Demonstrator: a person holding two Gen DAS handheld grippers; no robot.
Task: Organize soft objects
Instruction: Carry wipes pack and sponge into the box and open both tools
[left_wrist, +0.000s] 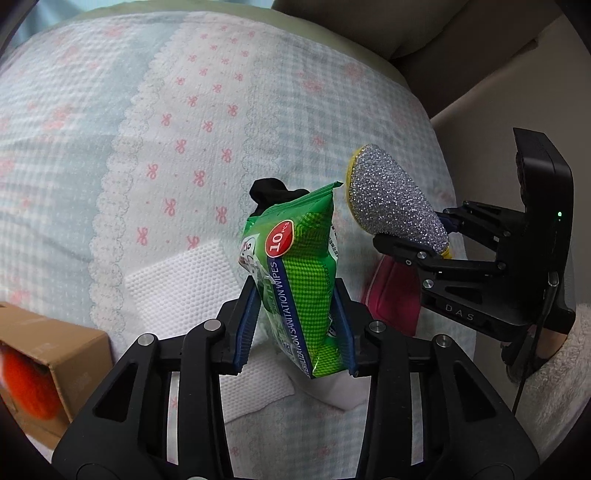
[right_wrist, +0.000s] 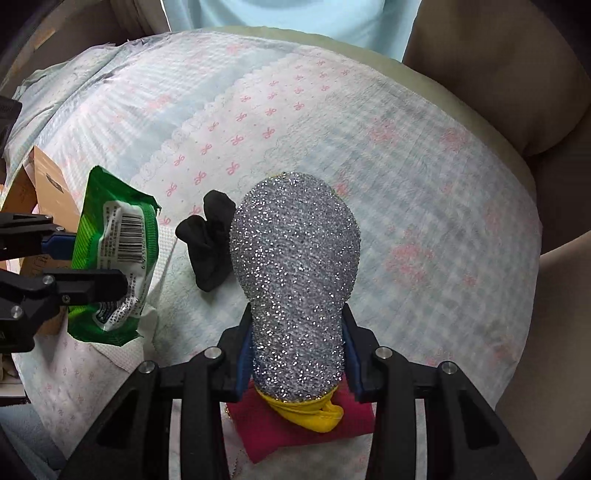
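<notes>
My left gripper (left_wrist: 295, 295) is shut on a green pack of sanitation wipes (left_wrist: 295, 280), held upright above the quilt. My right gripper (right_wrist: 297, 332) is shut on a glittery silver sponge (right_wrist: 295, 258) with a yellow edge, also lifted off the bed. In the left wrist view the right gripper (left_wrist: 417, 236) and the sponge (left_wrist: 391, 192) hang just right of the pack. From the right wrist view, the left gripper (right_wrist: 88, 262) and the pack (right_wrist: 118, 236) are at the left. A balled black sock (right_wrist: 208, 236) lies on the quilt between them.
A red cloth (right_wrist: 280, 432) lies under the right gripper and a white textured cloth (left_wrist: 177, 280) under the left. An open cardboard box (left_wrist: 74, 354) with something orange (left_wrist: 26, 384) inside sits at the left. The bow-print quilt (left_wrist: 147, 110) covers a beige sofa.
</notes>
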